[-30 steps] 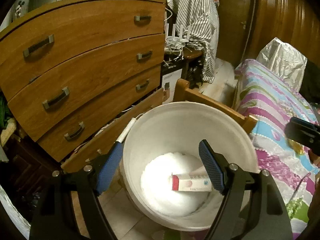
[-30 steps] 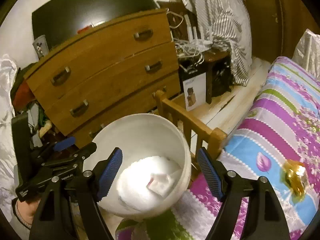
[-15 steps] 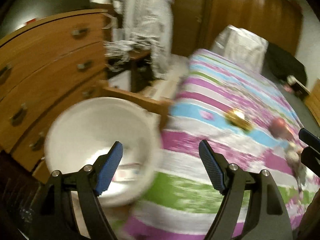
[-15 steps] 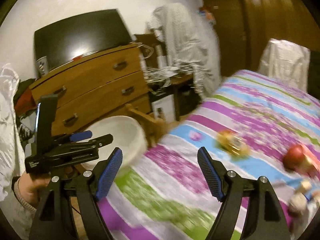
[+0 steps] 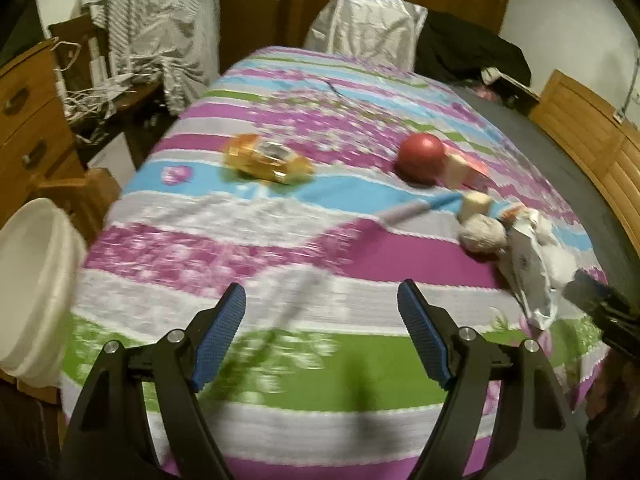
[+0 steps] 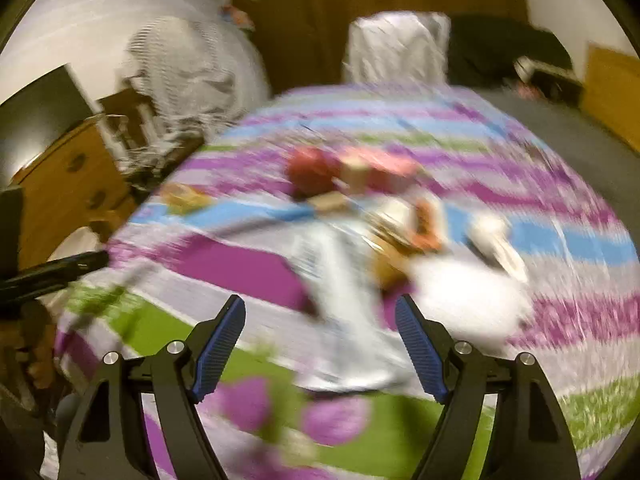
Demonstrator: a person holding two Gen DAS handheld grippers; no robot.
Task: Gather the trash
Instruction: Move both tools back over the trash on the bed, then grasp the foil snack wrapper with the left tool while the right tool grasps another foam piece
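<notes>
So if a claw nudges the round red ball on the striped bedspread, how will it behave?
The round red ball would probably roll, being smooth and spherical. The soft striped bedspread likely slows it, and the pale block beside it may stop it.

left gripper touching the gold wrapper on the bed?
Apart. Left wrist view: the left gripper is open over bare bedspread, with the gold wrapper far beyond its fingertips.

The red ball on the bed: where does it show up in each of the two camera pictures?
Left wrist view: the red ball lies right of centre, upper half, on the striped bedspread.
Right wrist view: the red ball is a blurred blob just left of centre, upper half.
Shared landmark: the silver-covered chair behind the bed.
</notes>
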